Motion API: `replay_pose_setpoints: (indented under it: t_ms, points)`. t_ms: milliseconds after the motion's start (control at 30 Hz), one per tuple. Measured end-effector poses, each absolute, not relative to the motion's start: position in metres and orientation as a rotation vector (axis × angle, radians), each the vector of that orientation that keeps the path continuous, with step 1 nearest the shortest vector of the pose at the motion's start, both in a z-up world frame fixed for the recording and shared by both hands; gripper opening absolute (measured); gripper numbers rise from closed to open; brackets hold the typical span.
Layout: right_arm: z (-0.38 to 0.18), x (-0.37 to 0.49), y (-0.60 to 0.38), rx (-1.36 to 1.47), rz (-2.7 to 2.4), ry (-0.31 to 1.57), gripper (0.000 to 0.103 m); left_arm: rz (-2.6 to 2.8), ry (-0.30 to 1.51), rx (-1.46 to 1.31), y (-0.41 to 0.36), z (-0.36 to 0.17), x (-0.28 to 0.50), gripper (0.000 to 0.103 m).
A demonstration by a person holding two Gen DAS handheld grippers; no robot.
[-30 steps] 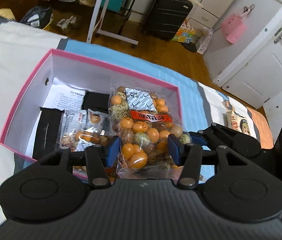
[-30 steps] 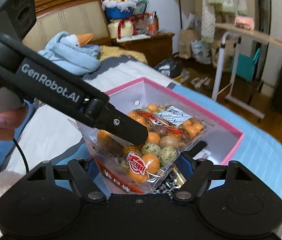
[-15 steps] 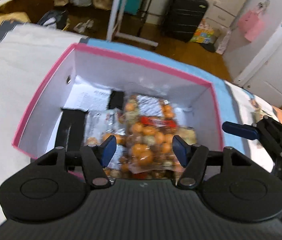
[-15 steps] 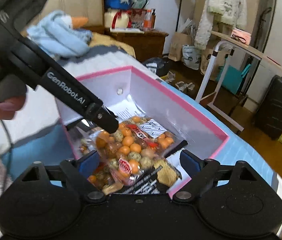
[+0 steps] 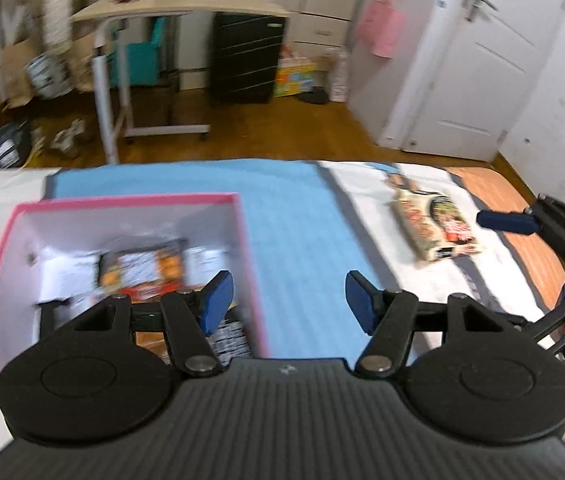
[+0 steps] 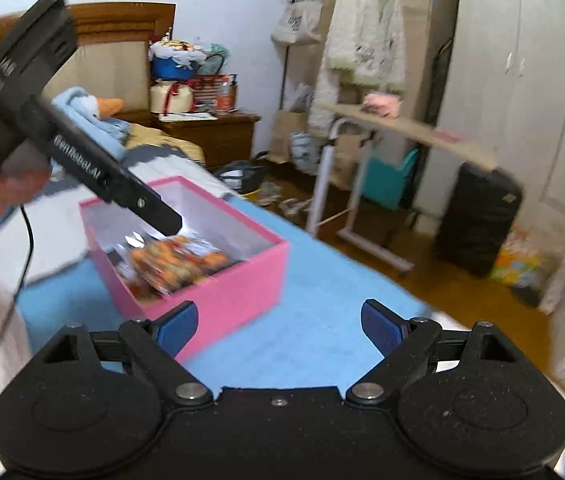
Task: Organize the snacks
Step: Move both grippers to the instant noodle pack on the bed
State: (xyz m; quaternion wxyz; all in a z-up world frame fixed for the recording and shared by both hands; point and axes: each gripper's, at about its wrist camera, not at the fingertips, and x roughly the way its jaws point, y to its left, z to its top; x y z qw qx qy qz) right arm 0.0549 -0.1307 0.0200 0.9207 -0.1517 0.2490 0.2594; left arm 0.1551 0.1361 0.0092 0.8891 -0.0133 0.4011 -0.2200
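Both the left gripper [image 5: 286,300] and right gripper [image 6: 278,326] gape empty; the loose snack packet [image 5: 432,222] lies right of the pink box [image 5: 246,248], light, crinkly, best pinched at an edge

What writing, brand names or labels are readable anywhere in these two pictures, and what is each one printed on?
"GenRobot.AI": white letters along the side of the left gripper, seen from the right wrist camera; motion-blurred, so partly a guess.
Print on the snack bag in the pink box: too blurred to read.
Print on the snack packet lying on the bed: too blurred to read.
White leaflet in the box: too small and blurred.
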Motion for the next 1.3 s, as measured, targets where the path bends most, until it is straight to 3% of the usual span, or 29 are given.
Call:
replay_pose_setpoints:
  t_ms: [367, 633, 1067, 1200, 1267, 1300]
  points:
    - [-0.023, 0.062, -0.260, -0.135, 0.247, 0.495, 0.091, -0.590, 0.806, -0.015, 0.034, -0.023, 0.174, 0.078]
    - [-0.076, 0.103, -0.346, 0.043, 0.026, 0.607, 0.092, -0.549, 0.829, -0.156, -0.023, -0.077, 0.207, 0.081]
    - [-0.148, 0.165, -0.401, 0.425, 0.084, 0.832, 0.092, -0.540, 0.982, -0.208, -0.099, -0.140, 0.265, 0.081]
    - [-0.162, 0.185, -0.406, 0.490, 0.115, 0.883, 0.093, -0.558, 0.977, -0.259, -0.114, -0.154, 0.273, 0.077]
    - [-0.163, 0.200, -0.404, 0.500, 0.140, 0.923, 0.093, -0.564, 0.980, -0.277, -0.120, -0.159, 0.275, 0.072]
    - [-0.161, 0.207, -0.404, 0.503, 0.148, 0.951, 0.093, -0.573, 0.988, -0.290, -0.123, -0.162, 0.276, 0.064]
